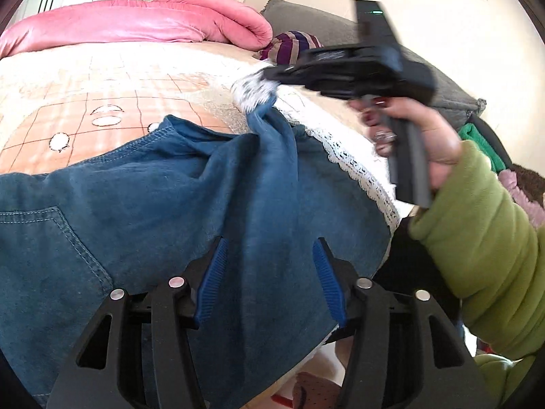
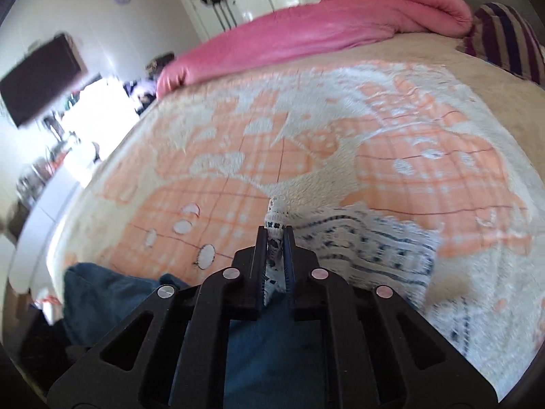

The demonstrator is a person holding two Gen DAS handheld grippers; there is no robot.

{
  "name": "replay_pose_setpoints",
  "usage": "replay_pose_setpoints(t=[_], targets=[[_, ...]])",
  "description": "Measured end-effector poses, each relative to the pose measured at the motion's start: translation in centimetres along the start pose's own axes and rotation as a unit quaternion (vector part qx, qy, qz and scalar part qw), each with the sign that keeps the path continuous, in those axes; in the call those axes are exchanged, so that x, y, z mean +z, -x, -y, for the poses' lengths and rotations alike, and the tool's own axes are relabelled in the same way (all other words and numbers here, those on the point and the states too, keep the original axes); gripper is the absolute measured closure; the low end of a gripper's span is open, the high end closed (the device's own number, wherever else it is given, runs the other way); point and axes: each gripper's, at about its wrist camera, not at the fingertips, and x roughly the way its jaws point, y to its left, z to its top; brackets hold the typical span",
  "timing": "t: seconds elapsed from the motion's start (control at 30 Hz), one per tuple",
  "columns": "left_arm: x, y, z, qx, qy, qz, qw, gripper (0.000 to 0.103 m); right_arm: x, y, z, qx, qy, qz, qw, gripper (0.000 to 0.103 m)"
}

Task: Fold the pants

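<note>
Blue denim pants [image 1: 170, 211] with white lace cuffs lie on the bed at its near edge, a back pocket at the left. My left gripper [image 1: 270, 255] is open just above the denim, its blue pads apart and empty. My right gripper [image 2: 276, 235] is shut on the lace cuff [image 2: 276, 214] of a pant leg and holds it lifted above the bed. In the left wrist view the right gripper [image 1: 269, 78] pulls that leg [image 1: 272, 143] up into a taut ridge. More lace cuff [image 2: 374, 248] trails to its right.
The bed has an orange and white patterned blanket [image 2: 306, 143]. A pink quilt [image 1: 153, 24] lies rolled at the far side, a striped purple pillow [image 1: 293, 44] and a grey cushion [image 1: 323, 24] beside it. The bed edge drops off at the right [image 1: 391, 211].
</note>
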Motion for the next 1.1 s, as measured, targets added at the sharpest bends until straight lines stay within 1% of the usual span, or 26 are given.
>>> replay_pose_setpoints(t=[0.03,0.07,0.1,0.13,0.17,0.2,0.3,0.4,0.53,0.63,0.73,0.77,0.8,0.83,0.87,0.9,1.0,1.07,1.1], targets=[[0.1,-0.3,0.6,0.003,-0.005,0.002,1.0,0.055,-0.1,1.1,0.4,-0.002,-0.006,0.01,1.0,0.098],[0.1,-0.3,0.9,0.003,-0.011,0.003,0.9999,0.063,-0.3,1.7,0.7,-0.002,-0.011,0.015,1.0,0.098],[0.1,-0.4,1.2,0.005,-0.017,0.004,0.9998,0.075,-0.6,2.5,1.2,-0.001,-0.017,0.022,1.0,0.098],[0.1,-0.6,1.4,0.008,-0.023,0.003,0.9997,0.078,-1.1,3.3,1.8,0.002,-0.027,0.029,0.999,0.098],[0.1,-0.7,1.6,0.012,-0.028,0.001,0.9995,0.085,-1.6,4.0,2.3,0.005,-0.034,0.033,0.999,0.098],[0.1,-0.7,1.3,0.014,-0.032,-0.002,0.9994,0.089,-2.1,4.7,2.8,0.007,-0.042,0.038,0.998,0.098],[-0.5,-1.1,1.5,0.023,-0.047,-0.012,0.9986,0.096,-3.9,6.8,4.4,0.003,-0.068,0.045,0.997,0.098],[-0.6,-0.9,2.1,0.04,-0.073,-0.011,0.9964,0.096,-6.2,9.2,5.8,0.004,-0.098,0.051,0.994,0.098],[-0.8,-0.8,2.4,0.042,-0.087,-0.009,0.9952,0.096,-9.5,11.7,6.7,-0.015,-0.107,0.04,0.993,0.098],[-1.0,-1.1,2.9,0.043,-0.103,-0.009,0.9936,0.096,-11.7,11.7,7.7,-0.021,-0.126,0.016,0.992,0.098],[-1.2,-1.4,3.3,0.05,-0.117,-0.015,0.9918,0.095,-12.8,11.2,8.6,-0.016,-0.146,0.006,0.989,0.095],[-1.3,-1.2,3.2,0.051,-0.118,-0.016,0.9916,0.095,-13.0,11.1,8.8,-0.011,-0.151,0.004,0.989,0.093],[-1.3,-1.3,3.2,0.053,-0.117,-0.017,0.9915,0.094,-13.1,11.0,9.0,-0.011,-0.153,0.007,0.988,0.084],[-1.4,-1.3,3.1,0.052,-0.115,-0.017,0.9919,0.094,-13.1,11.0,9.0,-0.013,-0.154,0.008,0.988,0.072],[-1.4,-1.4,3.1,0.052,-0.113,-0.017,0.9921,0.093,-13.0,11.0,9.0,-0.017,-0.152,0.007,0.988,0.067],[-1.4,-1.4,3.0,0.052,-0.112,-0.017,0.9922,0.093,-12.9,10.9,9.0,-0.02,-0.15,0.009,0.988,0.065],[-1.3,-1.5,2.9,0.055,-0.11,-0.016,0.9923,0.093,-12.7,10.7,9.3,-0.023,-0.155,0.01,0.988,0.065],[-1.3,-1.8,3.0,0.058,-0.112,-0.016,0.9918,0.093,-12.5,10.2,9.8,-0.026,-0.158,0.007,0.987,0.067],[-1.3,-1.9,3.0,0.06,-0.114,-0.017,0.9915,0.093,-12.4,9.9,9.8,-0.027,-0.156,0.004,0.987,0.077]])
